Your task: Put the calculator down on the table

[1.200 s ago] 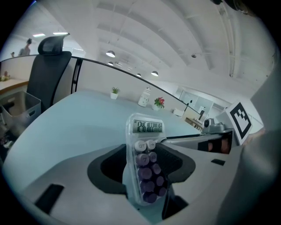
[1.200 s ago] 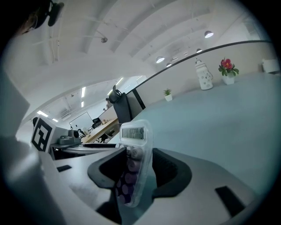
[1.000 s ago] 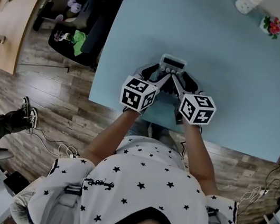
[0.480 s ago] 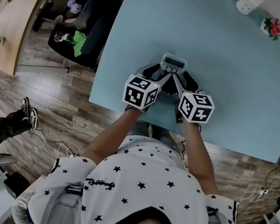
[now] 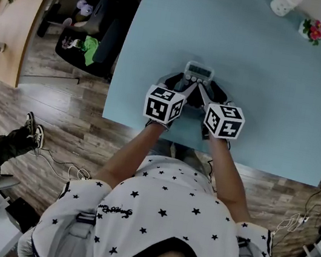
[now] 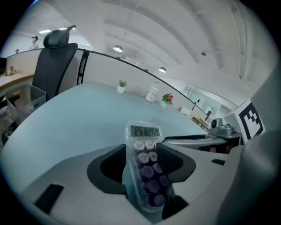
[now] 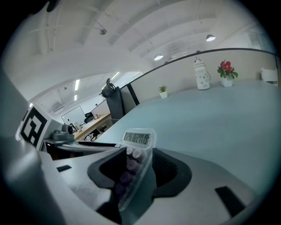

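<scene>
1. The left claw (image 6: pixel 143 166) is clamped on the keypad end of the calculator (image 6: pixel 145 131).
2. The right claw (image 7: pixel 137 170) grips the same calculator.
3. The calculator is over the light-blue table (image 5: pixel 267 82), close to the person's edge, with its display facing away.

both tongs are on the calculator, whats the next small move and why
Probably ease the calculator down flat onto the table. The left tongs and right tongs are both shut on its keypad end, display jutting forward over bare tabletop, so lowering comes before letting go.
</scene>
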{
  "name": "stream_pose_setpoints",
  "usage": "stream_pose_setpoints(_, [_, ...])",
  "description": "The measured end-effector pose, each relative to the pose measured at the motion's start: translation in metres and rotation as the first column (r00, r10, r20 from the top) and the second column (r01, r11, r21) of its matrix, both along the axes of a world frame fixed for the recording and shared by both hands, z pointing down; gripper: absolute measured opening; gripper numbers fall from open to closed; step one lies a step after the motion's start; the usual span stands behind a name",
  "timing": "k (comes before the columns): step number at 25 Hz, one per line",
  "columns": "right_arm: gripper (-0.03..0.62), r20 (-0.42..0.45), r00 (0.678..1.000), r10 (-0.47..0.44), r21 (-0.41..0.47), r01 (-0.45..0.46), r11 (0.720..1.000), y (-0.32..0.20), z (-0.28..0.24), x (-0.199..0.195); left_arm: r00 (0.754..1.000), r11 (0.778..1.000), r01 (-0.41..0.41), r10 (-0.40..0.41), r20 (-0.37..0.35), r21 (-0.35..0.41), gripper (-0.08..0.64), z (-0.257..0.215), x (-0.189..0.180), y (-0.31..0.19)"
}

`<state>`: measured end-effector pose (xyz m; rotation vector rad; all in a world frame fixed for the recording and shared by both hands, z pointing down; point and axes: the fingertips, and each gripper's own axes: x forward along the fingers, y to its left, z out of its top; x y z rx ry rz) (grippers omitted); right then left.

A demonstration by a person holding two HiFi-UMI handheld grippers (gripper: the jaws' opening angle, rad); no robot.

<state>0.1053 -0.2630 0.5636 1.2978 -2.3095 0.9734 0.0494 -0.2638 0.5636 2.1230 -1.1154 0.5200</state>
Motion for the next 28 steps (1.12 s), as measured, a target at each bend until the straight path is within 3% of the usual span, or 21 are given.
stream_pose_setpoints(16, [0.132,-0.012,1.0,0.021,0.056,-0.021,0.998,-0.006,-0.003,-0.002,0.999,1.0,0.025,-0.025,0.025,-0.014,0.236,0.006,-0.007,-0.002])
stream_pose_setpoints(28, [0.103,0.019,0.998,0.061,0.114,-0.062,0.992,-0.002,-0.026,0.009,0.998,0.996,0.061,-0.062,0.019,0.06,0.193,-0.015,-0.023,-0.002])
